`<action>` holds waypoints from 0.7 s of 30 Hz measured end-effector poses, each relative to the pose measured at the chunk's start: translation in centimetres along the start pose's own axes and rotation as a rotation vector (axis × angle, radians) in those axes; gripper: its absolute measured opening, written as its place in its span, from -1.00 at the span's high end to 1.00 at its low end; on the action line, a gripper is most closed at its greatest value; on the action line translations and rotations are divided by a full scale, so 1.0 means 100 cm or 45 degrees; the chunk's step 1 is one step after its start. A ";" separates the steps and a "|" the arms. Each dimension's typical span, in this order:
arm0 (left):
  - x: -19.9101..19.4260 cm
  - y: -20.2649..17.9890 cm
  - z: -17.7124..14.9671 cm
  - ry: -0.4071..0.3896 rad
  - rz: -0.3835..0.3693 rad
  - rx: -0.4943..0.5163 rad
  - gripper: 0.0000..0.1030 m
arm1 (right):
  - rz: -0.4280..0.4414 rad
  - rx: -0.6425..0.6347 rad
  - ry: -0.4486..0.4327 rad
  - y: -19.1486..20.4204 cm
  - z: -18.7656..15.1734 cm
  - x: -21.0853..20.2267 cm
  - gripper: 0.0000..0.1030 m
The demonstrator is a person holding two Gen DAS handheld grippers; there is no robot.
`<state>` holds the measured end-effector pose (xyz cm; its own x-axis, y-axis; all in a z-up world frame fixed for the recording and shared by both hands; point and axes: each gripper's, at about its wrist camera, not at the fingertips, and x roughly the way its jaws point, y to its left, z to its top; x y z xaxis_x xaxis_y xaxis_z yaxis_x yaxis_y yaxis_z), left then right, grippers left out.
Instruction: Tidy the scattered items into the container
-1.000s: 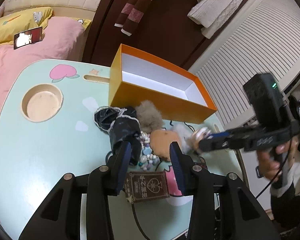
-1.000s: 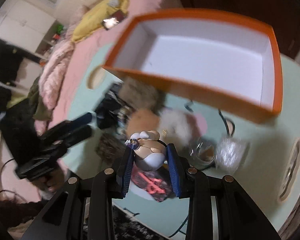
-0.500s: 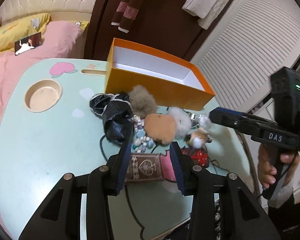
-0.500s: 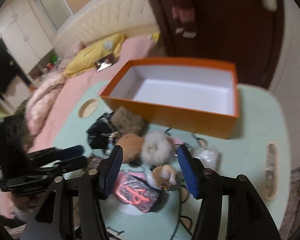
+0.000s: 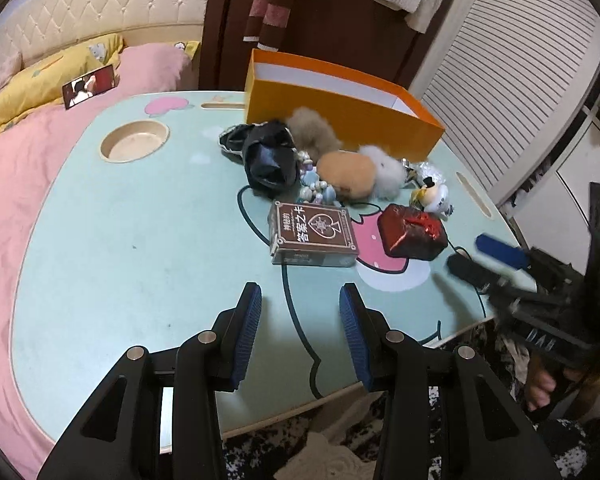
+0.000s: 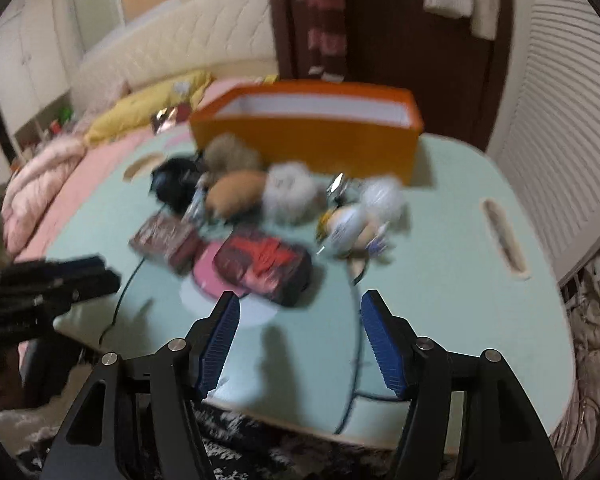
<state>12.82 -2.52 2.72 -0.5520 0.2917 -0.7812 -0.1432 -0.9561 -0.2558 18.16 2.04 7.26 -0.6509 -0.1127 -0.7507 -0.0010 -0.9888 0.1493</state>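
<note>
On the mint-green table (image 5: 120, 240), going left to right: one round recessed cup well (image 5: 134, 146) near the far left edge, then the cluster in front of the one orange box (image 5: 340, 114), which stands open at the far edge with nothing visible inside. The cluster holds one black pouch (image 5: 270, 160), one string of pale beads (image 5: 316, 190), three fluffy pompoms, namely grey-brown (image 5: 314, 132), tan (image 5: 346, 172) and white (image 5: 386, 170), one brown card box (image 5: 312, 236), one dark red wrapped packet (image 5: 412, 232), one small duck figure (image 5: 434, 196) and what may be one crinkled clear wrapper (image 5: 430, 168). The left gripper (image 5: 300, 312) hangs over the near edge, jaws partly apart, gripping nothing. The right gripper (image 6: 300, 320), over the near right edge, has its jaws opening with nothing between them; the packet lies just beyond its tips.
</note>
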 end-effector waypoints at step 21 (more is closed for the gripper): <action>0.036 -0.016 -0.006 -0.050 0.280 0.176 -0.99 | -0.094 0.006 0.164 -0.010 -0.007 0.024 -0.99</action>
<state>11.57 0.06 0.01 -0.6132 0.0775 -0.7861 -0.1256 -0.9921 0.0002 17.15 2.69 4.86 -0.5464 -0.0513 -0.8360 -0.0495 -0.9944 0.0933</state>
